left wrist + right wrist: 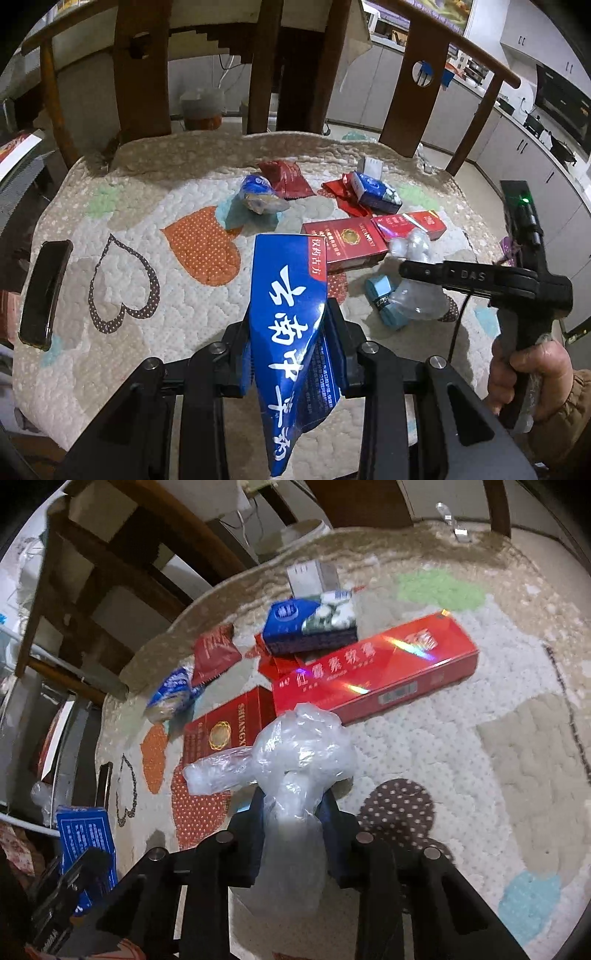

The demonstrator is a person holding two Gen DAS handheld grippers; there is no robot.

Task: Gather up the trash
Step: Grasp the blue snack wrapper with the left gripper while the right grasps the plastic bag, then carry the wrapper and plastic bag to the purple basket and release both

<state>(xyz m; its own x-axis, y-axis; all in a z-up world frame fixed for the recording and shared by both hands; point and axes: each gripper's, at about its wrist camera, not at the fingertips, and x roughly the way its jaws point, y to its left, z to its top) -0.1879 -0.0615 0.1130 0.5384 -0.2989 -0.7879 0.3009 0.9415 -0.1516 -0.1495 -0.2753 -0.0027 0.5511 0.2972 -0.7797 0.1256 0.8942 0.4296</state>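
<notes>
Fingers of the left gripper (291,343) pinched a glossy blue carton (291,332), flattened and creased (long axis pointing away, toward the chair back); the right gripper (293,812) clamped crinkled clear plastic (295,753) above the quilted cushion (443,757).

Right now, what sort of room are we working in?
Most likely a home kitchen or dining area. The trash lies on a quilted cushion on a wooden chair, with grey kitchen cabinets and a countertop with cookware behind. The left gripper holds a blue box; the right gripper holds a clear plastic bag.
</notes>
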